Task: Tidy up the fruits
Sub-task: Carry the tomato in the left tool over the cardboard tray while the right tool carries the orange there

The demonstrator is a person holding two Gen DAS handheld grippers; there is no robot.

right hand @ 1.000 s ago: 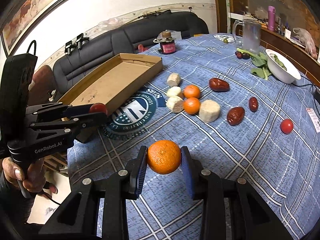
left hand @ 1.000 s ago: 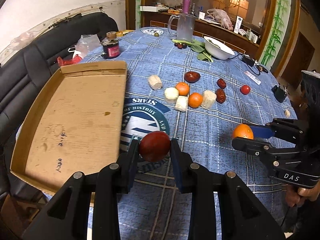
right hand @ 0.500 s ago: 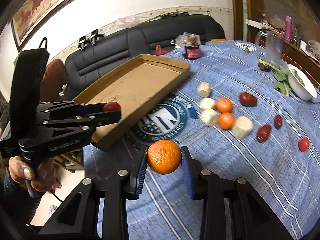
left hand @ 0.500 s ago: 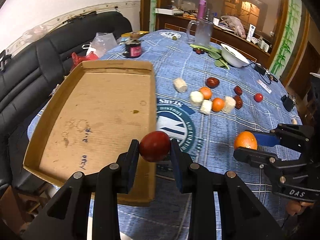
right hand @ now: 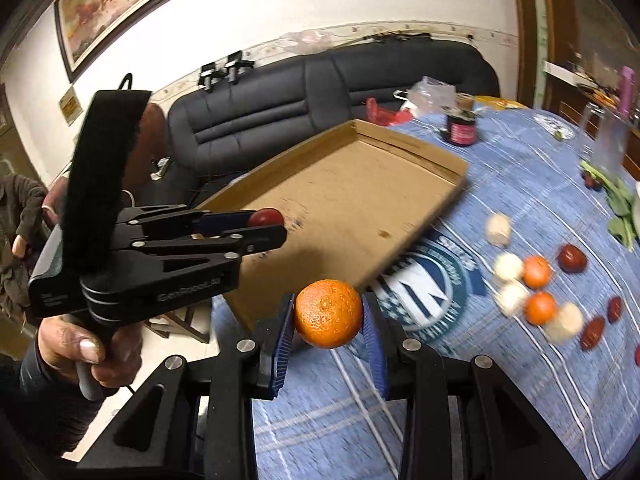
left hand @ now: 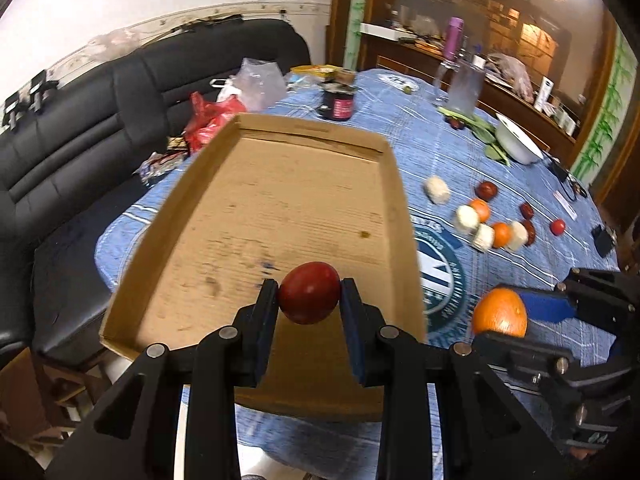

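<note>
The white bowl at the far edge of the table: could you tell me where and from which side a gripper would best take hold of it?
Probably by its rim. The white bowl is far too wide to span, but its thin, flared lip would fit between two fingers, one inside and one outside. Come from above on the side facing the scattered fruit, since green leaves lie against its left side. What it holds cannot be told.

Left gripper (right hand: 266, 226) body carries grey lettering, blurred, reads roughly "GenRobot.AI". Round emblem (left hand: 440, 276) printed on blue tablecloth (left hand: 460, 160) has ring lettering, too blurred and partly covered to read. Dark jar (left hand: 338, 104) has a pink label, text unreadable. Faint pen marks on the floor of the cardboard tray (left hand: 280, 216), not legible. Yellow wall plaque (right hand: 72, 105), unreadable.
</note>
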